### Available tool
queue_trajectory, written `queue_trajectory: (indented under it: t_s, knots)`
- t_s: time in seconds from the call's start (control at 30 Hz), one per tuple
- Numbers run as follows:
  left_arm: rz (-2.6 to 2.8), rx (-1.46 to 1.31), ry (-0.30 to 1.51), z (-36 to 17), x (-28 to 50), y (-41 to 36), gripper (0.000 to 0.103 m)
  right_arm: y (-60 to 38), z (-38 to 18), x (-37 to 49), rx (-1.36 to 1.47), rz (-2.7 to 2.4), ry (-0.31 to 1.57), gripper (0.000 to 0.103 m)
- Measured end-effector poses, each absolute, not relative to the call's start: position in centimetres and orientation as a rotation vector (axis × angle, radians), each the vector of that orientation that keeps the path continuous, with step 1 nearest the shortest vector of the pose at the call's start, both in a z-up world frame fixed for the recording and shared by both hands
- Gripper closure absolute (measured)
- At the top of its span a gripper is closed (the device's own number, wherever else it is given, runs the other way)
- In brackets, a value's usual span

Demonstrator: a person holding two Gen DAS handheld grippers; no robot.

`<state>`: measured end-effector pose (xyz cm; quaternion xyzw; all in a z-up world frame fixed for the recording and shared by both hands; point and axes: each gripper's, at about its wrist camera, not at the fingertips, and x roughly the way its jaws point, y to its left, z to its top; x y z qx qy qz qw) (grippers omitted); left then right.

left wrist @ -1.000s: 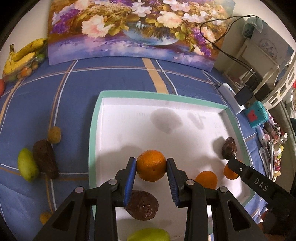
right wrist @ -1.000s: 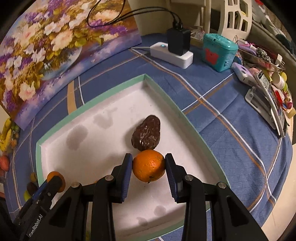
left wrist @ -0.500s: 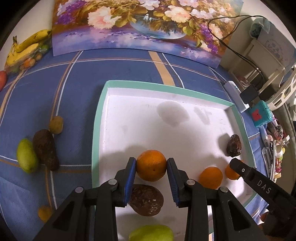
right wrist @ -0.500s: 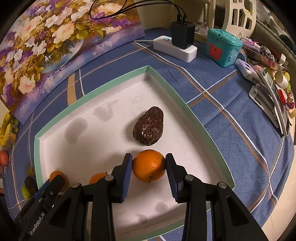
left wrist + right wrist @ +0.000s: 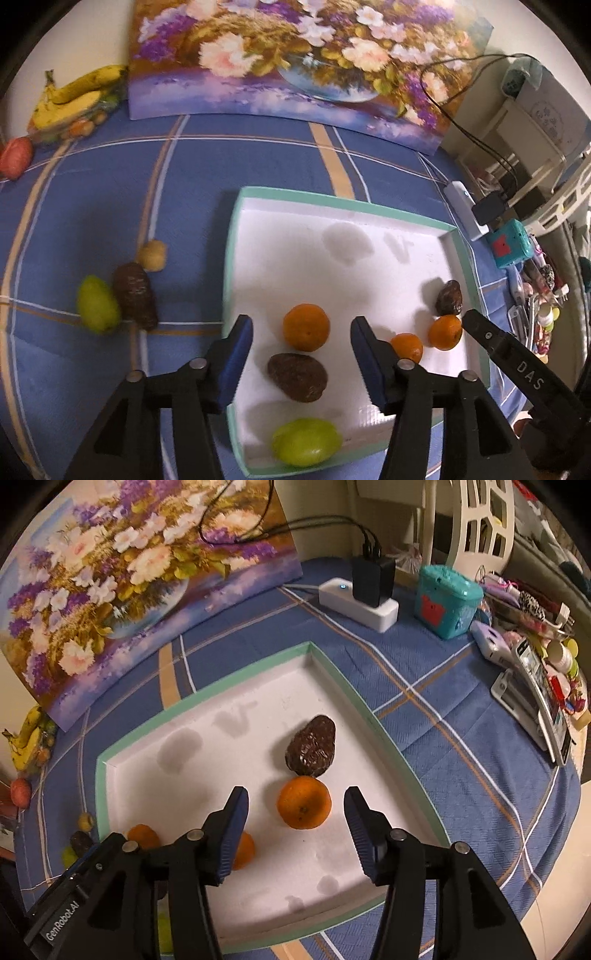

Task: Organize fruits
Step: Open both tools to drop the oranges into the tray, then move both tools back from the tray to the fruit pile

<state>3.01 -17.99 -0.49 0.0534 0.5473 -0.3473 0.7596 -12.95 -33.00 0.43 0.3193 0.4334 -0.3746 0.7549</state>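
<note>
A white tray (image 5: pixel 373 212) with a teal rim lies on the blue cloth. My left gripper (image 5: pixel 301 326) hangs above it with its jaws opening. An orange (image 5: pixel 306 326) rests on the tray floor between the fingers, untouched by the pads. Just below it lie a brown avocado (image 5: pixel 297 376) and a green fruit (image 5: pixel 306 446). My right gripper (image 5: pixel 295 801) is also opening over the tray (image 5: pixel 207 696). A second orange (image 5: pixel 304 802) sits free between its fingers, against another brown avocado (image 5: pixel 312 751).
Left of the tray, a green fruit (image 5: pixel 96 309), a brown avocado (image 5: pixel 135 301) and a small yellowish fruit (image 5: pixel 152 254) lie on the cloth. Bananas (image 5: pixel 70 99) and a red fruit (image 5: pixel 15 158) sit far left. A flower painting (image 5: pixel 295 62), power strip (image 5: pixel 358 605) and teal box (image 5: pixel 447 602) line the back and right.
Both grippers have let go of their oranges and spread their jaws. Both have risen a little, and the oranges stay on the tray floor.
</note>
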Motion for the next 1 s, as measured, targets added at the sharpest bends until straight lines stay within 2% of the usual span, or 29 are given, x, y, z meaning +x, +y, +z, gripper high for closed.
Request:
queue_trajectory:
  t_s: [0.1,0.2,0.37,0.5,0.6,0.63,0.7,1.0]
  knots:
    - [-0.684,0.134,1.201,-0.2,3.6,-16.8,0.033,-32.6,1.1,-12.9,0.677,-0.811,0.94,0.04]
    - [-0.627,0.136,1.199,0.1,4.1,-15.2,0.027,-32.2,1.3,-12.8,0.659,-0.801,0.948,0.03]
    - [-0.539,0.086,1.201,0.1,5.6,-12.3,0.008,-31.4,1.5,-12.4,0.636,-0.778,0.956,0.029]
    - [-0.465,0.055,1.178,0.0,6.7,-10.3,0.0,-30.8,1.5,-12.1,0.608,-0.766,0.955,0.028]
    - [-0.401,0.031,1.155,0.1,7.5,-8.7,0.0,-30.3,1.6,-11.7,0.597,-0.738,0.942,0.026]
    - [-0.388,0.023,1.149,0.2,7.8,-8.3,0.0,-30.2,1.7,-11.6,0.589,-0.737,0.938,0.018]
    - [-0.351,0.013,1.134,0.4,8.2,-7.5,0.0,-29.7,1.9,-11.3,0.559,-0.731,0.924,0.012]
    - [-0.25,0.047,1.133,0.4,9.8,-5.4,0.0,-28.4,1.8,-10.4,0.537,-0.688,0.88,0.01]
